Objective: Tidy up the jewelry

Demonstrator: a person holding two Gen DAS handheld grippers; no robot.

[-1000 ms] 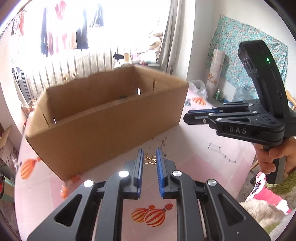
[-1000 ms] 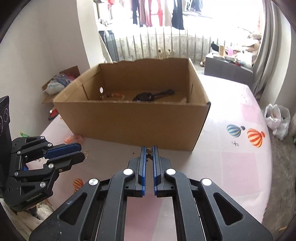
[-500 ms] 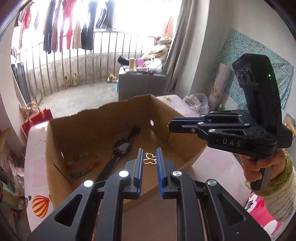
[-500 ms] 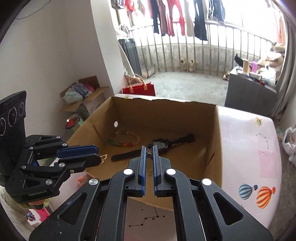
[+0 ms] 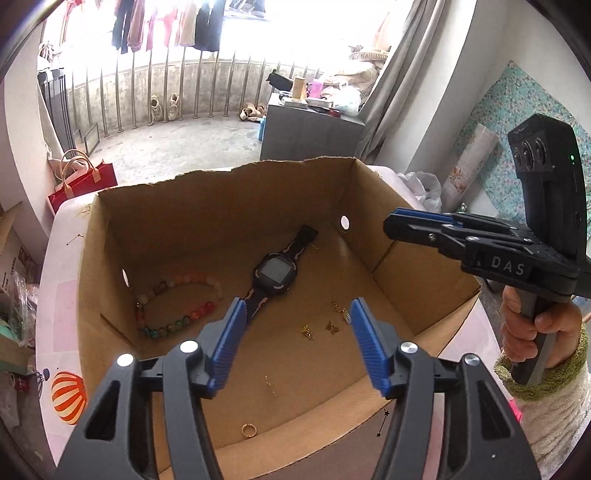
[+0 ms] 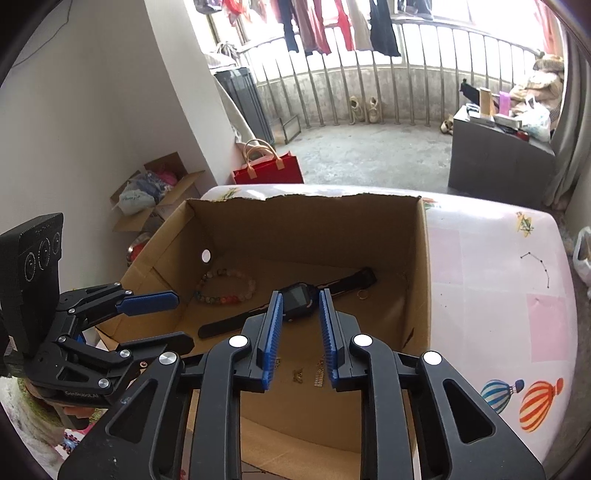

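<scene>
Pink balloon-print surface [image 6: 498, 288] carrying an open cardboard box [image 5: 417, 280]; railed balcony with hanging clothes [image 6: 325, 26] beyond. Left claw [image 5: 295, 339] and right claw [image 6: 300, 332] both opening, nothing between.

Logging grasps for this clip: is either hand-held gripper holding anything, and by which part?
Nothing is held. The left hand-held gripper and right hand-held gripper are both opening, empty, over the cardboard box.
</scene>
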